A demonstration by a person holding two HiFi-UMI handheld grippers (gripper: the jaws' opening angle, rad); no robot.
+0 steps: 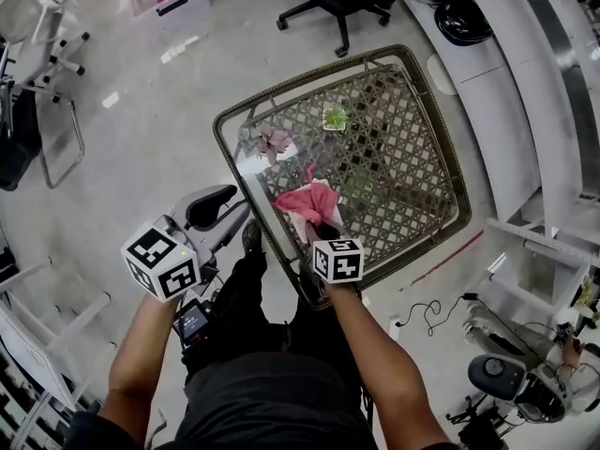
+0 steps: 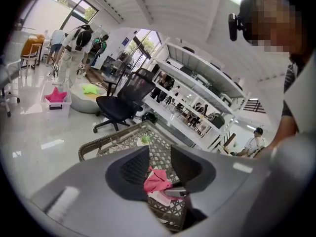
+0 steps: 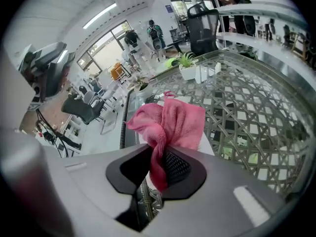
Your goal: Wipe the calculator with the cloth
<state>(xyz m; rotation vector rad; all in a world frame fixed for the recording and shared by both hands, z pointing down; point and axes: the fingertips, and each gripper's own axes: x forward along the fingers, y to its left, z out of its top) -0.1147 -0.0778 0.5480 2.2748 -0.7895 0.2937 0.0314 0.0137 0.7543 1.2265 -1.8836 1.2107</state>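
At right gripper — cloth between fingers

Left gripper occupies lower centre, fingers standing apart, nothing clamped between them. Visible through the gap: pink cloth, bunched, lying on the woven tabletop. Black office chair stands on the floor, centre left.

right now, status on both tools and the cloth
Right tool shut on pink cloth near table edge. Left tool open, empty. Two plants farther back, clear.
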